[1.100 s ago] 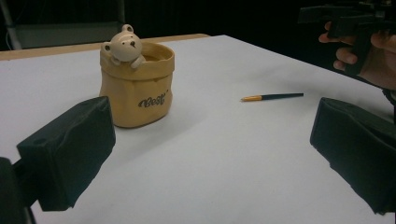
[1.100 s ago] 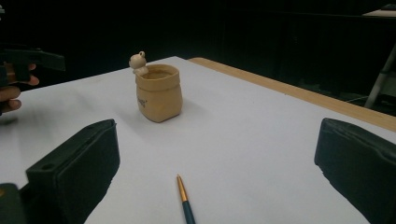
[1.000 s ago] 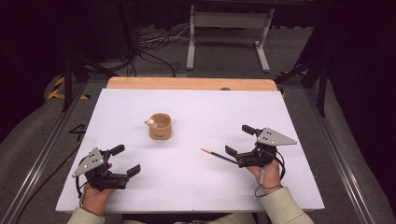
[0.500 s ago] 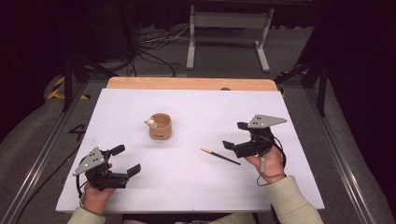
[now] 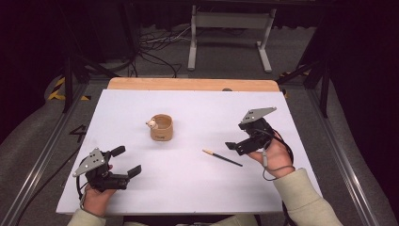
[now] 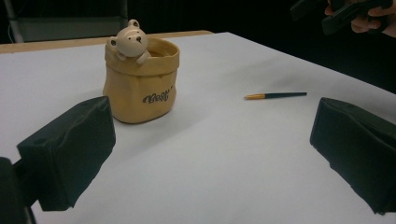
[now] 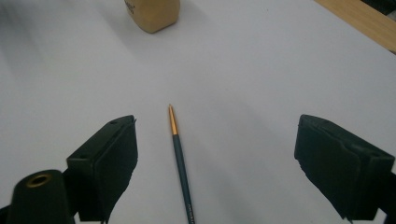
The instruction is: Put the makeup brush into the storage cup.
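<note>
Change since earlier frames: the right gripper (image 5: 244,138) has lifted off the table and tilted upward beside the pen (image 5: 222,157); the left gripper (image 5: 123,161) has kept its place.
Right gripper state: jaws spread wide, holding nothing; in the right gripper view the pen (image 7: 180,158) lies on the table between them, apart from both.
Left gripper state: jaws wide apart, empty, at the near left of the table (image 5: 197,108).
Pen position: flat on the white surface, near the right hand (image 5: 275,157), orange tip toward the cup (image 5: 162,127).
Cup position: upright at mid-table, well apart from the pen; bear figure (image 6: 129,40) on its rim.
Done: nothing grasped.
Left, by judgement: grasp the pen, carry it to the cup, drop it in.
</note>
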{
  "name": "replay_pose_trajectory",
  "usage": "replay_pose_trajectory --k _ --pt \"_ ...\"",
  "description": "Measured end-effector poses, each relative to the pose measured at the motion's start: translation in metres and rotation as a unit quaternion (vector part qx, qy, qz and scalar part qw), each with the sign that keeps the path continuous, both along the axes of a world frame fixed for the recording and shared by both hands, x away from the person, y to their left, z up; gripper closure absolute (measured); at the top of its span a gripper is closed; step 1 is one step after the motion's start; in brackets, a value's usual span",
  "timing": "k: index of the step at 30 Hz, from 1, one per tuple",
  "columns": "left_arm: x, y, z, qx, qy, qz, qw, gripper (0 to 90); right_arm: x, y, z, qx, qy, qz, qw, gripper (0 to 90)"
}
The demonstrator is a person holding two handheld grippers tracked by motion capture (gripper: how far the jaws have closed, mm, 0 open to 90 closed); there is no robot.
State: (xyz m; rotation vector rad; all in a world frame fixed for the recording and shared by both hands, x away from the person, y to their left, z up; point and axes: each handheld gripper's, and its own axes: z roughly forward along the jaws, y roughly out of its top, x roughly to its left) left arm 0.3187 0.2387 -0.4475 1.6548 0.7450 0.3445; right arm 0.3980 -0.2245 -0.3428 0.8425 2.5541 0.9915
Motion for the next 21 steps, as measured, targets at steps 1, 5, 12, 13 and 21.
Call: replay_pose_trajectory --k 1,5,12,13,21 --pt "0.000 0.000 0.000 0.000 0.000 0.000 1.0000 0.9 0.001 0.000 0.001 -0.006 0.004 -0.002 1.0000 14.1" --pt "0.000 -0.001 0.000 0.003 0.001 0.003 1.0000 0.9 0.005 0.003 0.004 -0.030 0.017 0.001 0.9994 14.5" --pt "0.001 0.000 -0.001 0.002 0.003 0.002 1.0000 0.9 0.010 0.010 0.004 -0.063 0.051 0.025 0.9964 14.2" --pt "0.001 0.000 -0.001 0.002 0.003 0.002 1.0000 0.9 0.011 0.011 0.004 -0.066 0.051 0.025 0.9962 14.2" --pt "0.000 0.001 0.000 0.003 0.002 0.010 0.9999 1.5 0.016 0.020 0.001 -0.112 0.068 0.026 0.9911 13.2"
